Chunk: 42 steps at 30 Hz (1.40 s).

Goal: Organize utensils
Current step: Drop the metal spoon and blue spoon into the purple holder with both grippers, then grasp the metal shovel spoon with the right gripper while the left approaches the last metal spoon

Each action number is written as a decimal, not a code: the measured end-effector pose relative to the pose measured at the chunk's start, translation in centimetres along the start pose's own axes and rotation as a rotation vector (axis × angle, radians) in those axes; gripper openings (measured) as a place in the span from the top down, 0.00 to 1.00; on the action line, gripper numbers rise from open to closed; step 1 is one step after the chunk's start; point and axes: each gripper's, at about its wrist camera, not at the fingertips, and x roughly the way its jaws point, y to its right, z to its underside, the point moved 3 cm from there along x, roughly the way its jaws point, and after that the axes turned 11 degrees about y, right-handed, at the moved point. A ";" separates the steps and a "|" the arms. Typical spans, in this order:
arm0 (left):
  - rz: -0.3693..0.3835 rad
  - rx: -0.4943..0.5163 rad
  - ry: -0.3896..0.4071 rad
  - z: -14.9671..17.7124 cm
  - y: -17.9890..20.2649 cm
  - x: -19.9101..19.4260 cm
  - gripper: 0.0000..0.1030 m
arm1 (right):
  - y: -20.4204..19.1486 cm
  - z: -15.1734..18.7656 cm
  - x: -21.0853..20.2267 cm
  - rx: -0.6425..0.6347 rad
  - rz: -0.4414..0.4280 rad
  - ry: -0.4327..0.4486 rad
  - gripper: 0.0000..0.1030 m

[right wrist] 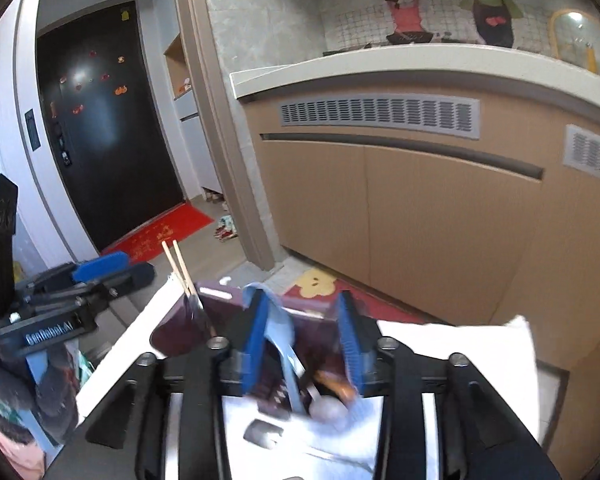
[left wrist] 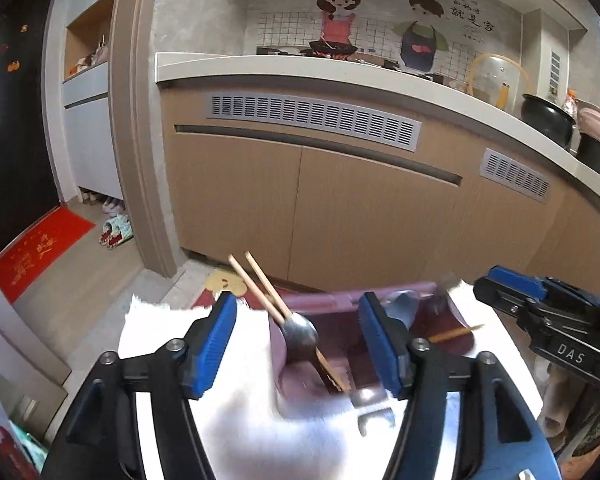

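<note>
A mauve utensil box [left wrist: 300, 380] sits on a white table [left wrist: 172, 344]. In its left compartment stand a metal spoon [left wrist: 300, 330] and a pair of wooden chopsticks [left wrist: 260, 286], leaning left. My left gripper [left wrist: 300, 344] is open around them, pads clear of both. A fork [left wrist: 374, 410] lies by its right finger, and a single chopstick [left wrist: 456, 333] lies further right. My right gripper [right wrist: 304, 344] is open over the box [right wrist: 220, 308], with a blurred light blue spoon [right wrist: 278, 324] close to its left pad. The chopsticks [right wrist: 180, 268] show at the box's far left.
Each gripper shows in the other's view: the right gripper [left wrist: 504, 288] at the right edge, the left gripper [right wrist: 112, 270] at the left. Wooden cabinet doors [left wrist: 372, 216] under a white counter [left wrist: 340, 76] stand behind the table. Pots [left wrist: 548, 120] sit on the counter. A red doormat [right wrist: 160, 236] lies by a black door.
</note>
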 end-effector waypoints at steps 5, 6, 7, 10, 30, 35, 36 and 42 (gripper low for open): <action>0.077 0.015 -0.088 3.1 2.2 -2.7 0.29 | 0.6 2.3 -4.7 -0.023 0.049 -0.067 0.47; 0.095 0.015 -0.113 3.9 2.6 -3.0 0.27 | 0.7 3.0 -5.0 -0.026 0.040 -0.091 0.45; 0.113 0.015 -0.143 4.9 2.9 -3.2 0.26 | 0.7 3.9 -5.2 -0.035 0.017 -0.123 0.41; 0.140 0.025 -0.237 8.1 3.6 -3.9 0.26 | 0.1 6.9 -4.2 -0.094 -0.079 -0.236 0.39; 0.021 -0.059 -0.436 16.4 -3.2 -6.0 0.25 | -4.4 13.9 5.6 -0.303 -0.267 -0.488 0.43; 0.035 -0.072 -0.449 16.7 -3.6 -5.5 0.25 | -6.5 13.3 3.2 -0.347 -0.355 -0.496 0.43; 0.034 -0.075 -0.452 16.8 -3.6 -5.3 0.25 | -6.8 13.3 3.1 -0.394 -0.343 -0.479 0.43; 0.027 -0.079 -0.463 17.2 -4.0 -5.6 0.25 | -6.8 14.1 5.4 -0.486 -0.359 -0.505 0.43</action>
